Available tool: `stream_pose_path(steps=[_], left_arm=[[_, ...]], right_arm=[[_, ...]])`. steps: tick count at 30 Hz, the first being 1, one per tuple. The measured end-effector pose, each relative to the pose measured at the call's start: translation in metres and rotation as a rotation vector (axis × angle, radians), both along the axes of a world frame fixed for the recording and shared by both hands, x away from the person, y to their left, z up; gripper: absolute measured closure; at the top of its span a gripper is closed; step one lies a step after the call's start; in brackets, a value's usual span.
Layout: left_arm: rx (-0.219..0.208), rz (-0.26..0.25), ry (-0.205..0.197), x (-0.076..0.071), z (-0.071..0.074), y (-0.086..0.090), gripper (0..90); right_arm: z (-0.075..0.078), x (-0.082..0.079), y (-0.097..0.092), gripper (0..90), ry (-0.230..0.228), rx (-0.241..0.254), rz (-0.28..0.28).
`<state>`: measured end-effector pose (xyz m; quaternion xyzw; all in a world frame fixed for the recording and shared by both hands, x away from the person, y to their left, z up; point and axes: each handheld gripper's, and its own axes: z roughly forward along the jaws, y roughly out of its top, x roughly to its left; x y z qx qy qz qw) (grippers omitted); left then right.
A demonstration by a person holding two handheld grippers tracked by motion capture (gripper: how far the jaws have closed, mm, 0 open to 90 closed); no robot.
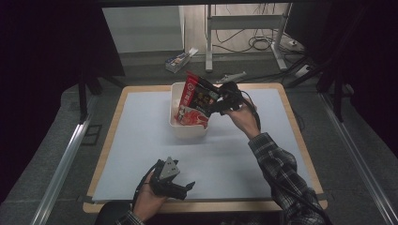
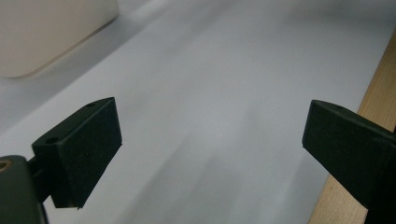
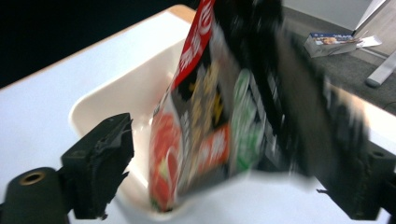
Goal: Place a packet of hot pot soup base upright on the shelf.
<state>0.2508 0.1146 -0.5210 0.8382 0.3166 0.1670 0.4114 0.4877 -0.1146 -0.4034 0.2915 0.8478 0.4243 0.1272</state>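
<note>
Dark curtains and grey carpet surround a wooden-edged table covered by a pale blue-grey mat; at twelve o'clock beyond the table, cables trail around the white legs of a metal desk frame, and a small printed carton lies on the floor at about eleven o'clock. On the mat, toward the table's twelve o'clock edge, sits a cream rectangular plastic tub. A red, black and green printed snack bag stands tilted in the tub, its lower end down inside and its top leaning out over the tub's far rim. The right gripper, held by a hand in a plaid sleeve, is at the bag's three o'clock side; in the right gripper view the bag, blurred, stands between the two black jaws, which are spread wide with a clear gap beside one of them, so nothing is pinched. The left gripper lies low over the mat near the table's six o'clock edge, well apart from the tub; in the left gripper view its jaws stand spread wide over bare mat, with the tub's corner at about ten o'clock.
</note>
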Motion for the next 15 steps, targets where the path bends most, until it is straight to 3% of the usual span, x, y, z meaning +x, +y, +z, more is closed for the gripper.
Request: stream_pose_path(steps=[4,15], left_arm=[[0.007,-0.001,-0.001,0.0,0.0,0.0,4.2],[0.014,-0.006,-0.007,0.001,-0.002,-0.001,3.8]], right_arm=[[-0.003,-0.017,-0.014,7.6,-0.001,-0.013,0.02],[-0.017,-0.069,-0.059,0.4,0.02,0.04,0.054]])
